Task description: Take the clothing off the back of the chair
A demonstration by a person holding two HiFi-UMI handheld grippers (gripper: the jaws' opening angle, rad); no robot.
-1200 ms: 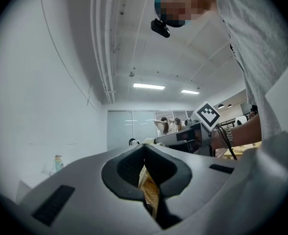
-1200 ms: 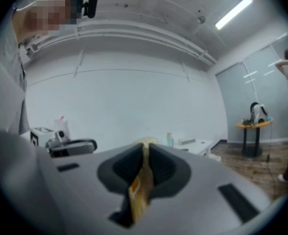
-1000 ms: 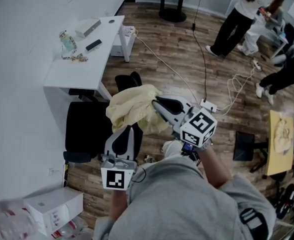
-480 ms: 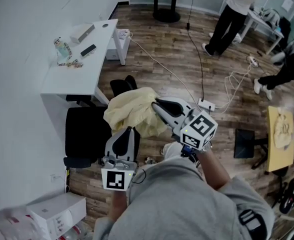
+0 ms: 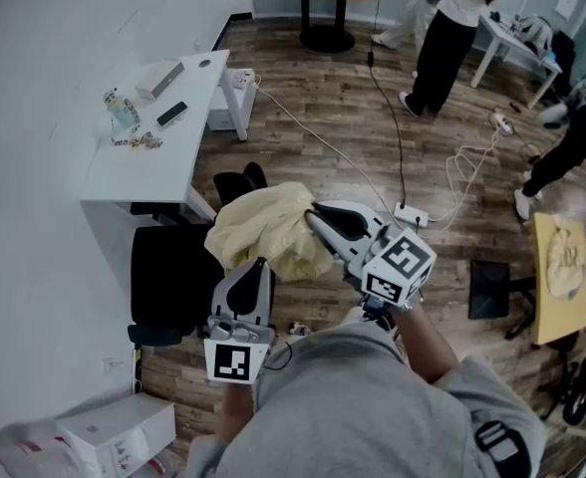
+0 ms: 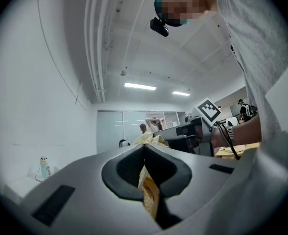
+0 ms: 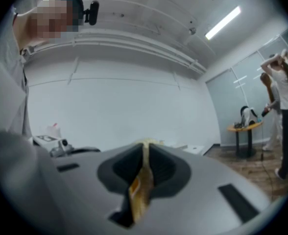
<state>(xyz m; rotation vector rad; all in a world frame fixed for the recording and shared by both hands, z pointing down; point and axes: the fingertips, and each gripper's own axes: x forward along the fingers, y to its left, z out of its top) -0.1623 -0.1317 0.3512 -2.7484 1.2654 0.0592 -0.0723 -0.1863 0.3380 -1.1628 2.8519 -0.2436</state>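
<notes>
Yellow clothing sat bunched between the two grippers, just to the right of the black chair by the white desk. The left gripper was clamped on the near, lower edge, with a fold pinched between its jaws. The right gripper was clamped on the cloth's right side. From where I stood, I couldn't tell whether the cloth touched the chair.
</notes>
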